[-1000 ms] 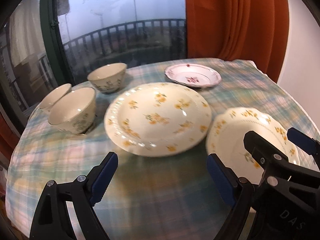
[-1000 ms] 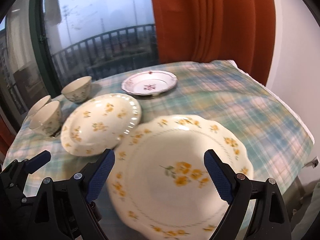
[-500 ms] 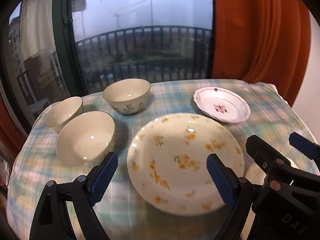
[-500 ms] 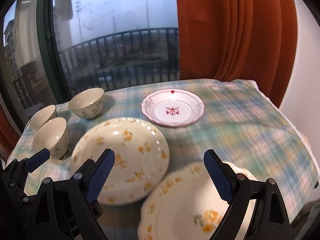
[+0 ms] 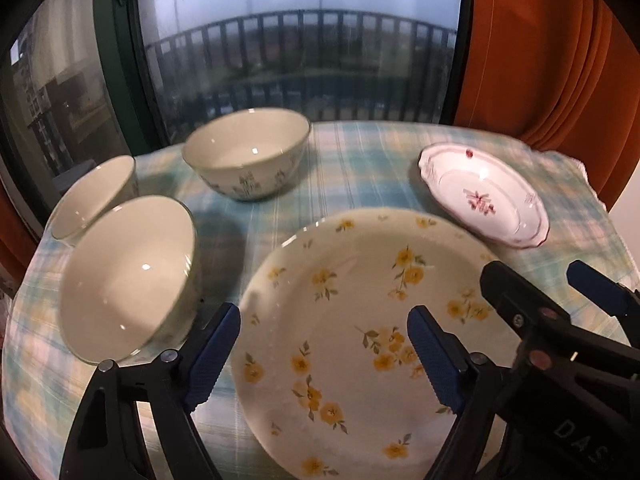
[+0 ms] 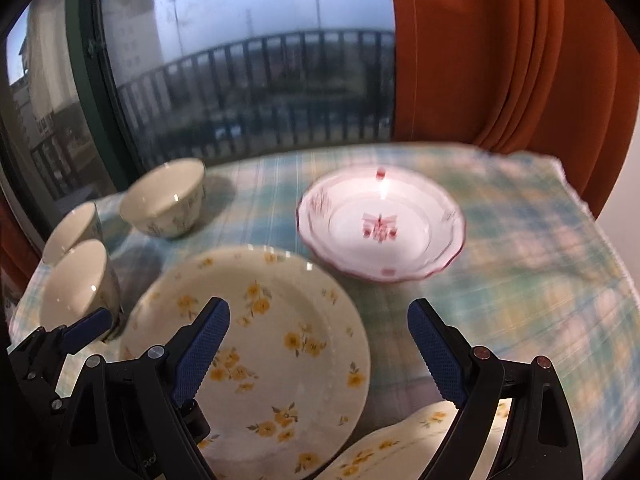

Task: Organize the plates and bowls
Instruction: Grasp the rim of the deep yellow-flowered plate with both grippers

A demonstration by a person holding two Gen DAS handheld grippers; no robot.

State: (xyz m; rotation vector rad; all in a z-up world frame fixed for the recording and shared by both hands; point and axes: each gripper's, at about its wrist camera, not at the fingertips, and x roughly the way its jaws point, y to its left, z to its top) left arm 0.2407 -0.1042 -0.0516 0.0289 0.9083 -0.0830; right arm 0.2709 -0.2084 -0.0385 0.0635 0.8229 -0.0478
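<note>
Yellow-flowered china fills the space ahead of the left gripper [image 5: 324, 350]: a large plate [image 5: 360, 320] lies flat on the plaid-clothed bench [image 5: 352, 152], under and between the blue fingers [image 5: 212, 356], which do not touch it. That gripper's jaws have just been closing a little but stand released, holding nothing. Left of it sit three cream bowls: the nearest bowl [image 5: 124, 276], a second bowl [image 5: 96, 196] behind it, and a third bowl [image 5: 248, 152] farther ahead. The right gripper [image 6: 320, 354] is also released and empty, hovering over the same plate's right edge. Straight ahead of it rests a small pink-rimmed plate [image 6: 382, 222]. A scalloped yellow-flowered plate [image 6: 400, 448] lies just below its right finger.
</note>
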